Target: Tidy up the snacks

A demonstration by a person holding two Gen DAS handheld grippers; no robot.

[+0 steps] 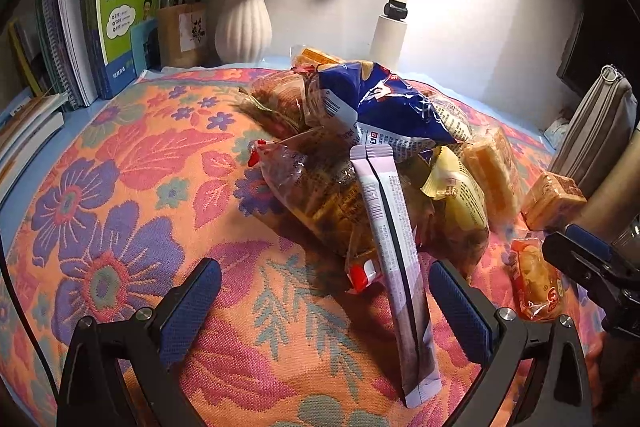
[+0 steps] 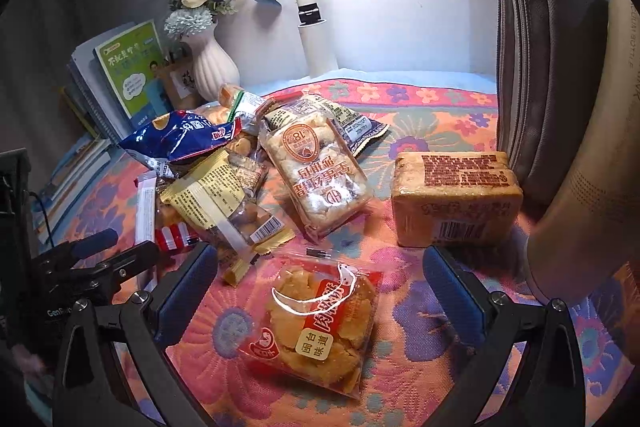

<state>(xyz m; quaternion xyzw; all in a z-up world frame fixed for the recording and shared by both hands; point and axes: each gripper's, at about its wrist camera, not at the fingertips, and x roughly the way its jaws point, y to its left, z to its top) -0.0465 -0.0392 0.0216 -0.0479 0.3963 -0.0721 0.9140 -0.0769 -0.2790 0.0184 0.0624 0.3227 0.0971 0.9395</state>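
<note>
A pile of snack packets lies on a floral cloth (image 1: 120, 207). In the left wrist view a long lilac stick sachet (image 1: 394, 259) leans from the pile down between my open left gripper (image 1: 324, 307) fingers, untouched. A blue chip bag (image 1: 384, 103) tops the pile. In the right wrist view my right gripper (image 2: 320, 291) is open around a red-labelled pastry packet (image 2: 320, 323) lying flat on the cloth. Beyond it lie a clear pastry packet (image 2: 320, 171) and a tan block packet (image 2: 456, 199).
A white vase (image 1: 242, 23) with flowers, upright books (image 1: 120, 23) and a lamp post (image 1: 394, 11) stand at the back. A grey zip pouch (image 2: 552, 39) stands upright at the right, next to a pale bottle (image 2: 592, 187). The other gripper (image 2: 88, 267) shows at the left.
</note>
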